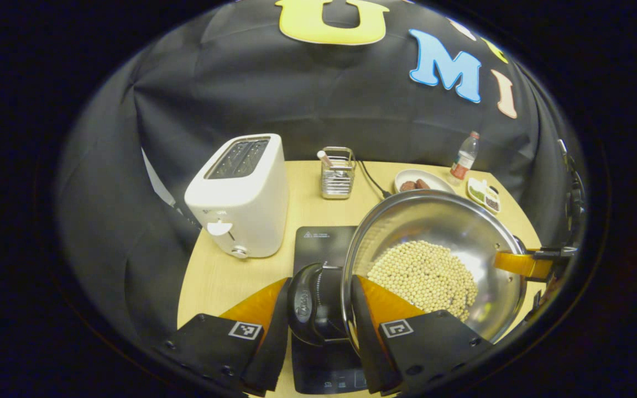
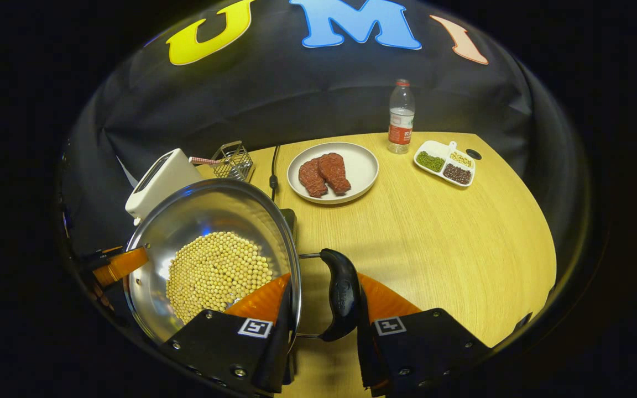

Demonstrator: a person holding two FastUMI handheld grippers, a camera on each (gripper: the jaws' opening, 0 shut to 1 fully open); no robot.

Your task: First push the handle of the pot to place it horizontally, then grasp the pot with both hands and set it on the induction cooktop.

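Observation:
A steel pot holding soybeans hangs over the black induction cooktop; whether it touches the cooktop cannot be told. My left gripper is shut on the pot's black side handle, one finger outside it and one inside the rim. In the right gripper view, my right gripper clamps the opposite black handle and the rim of the pot the same way. Each gripper also shows at the pot's far side in the other view: the right gripper, the left gripper.
A white toaster stands left of the cooktop, with a wire rack behind. Farther back are a plate of meat, a water bottle and a divided dish of beans. A black cable runs to the cooktop.

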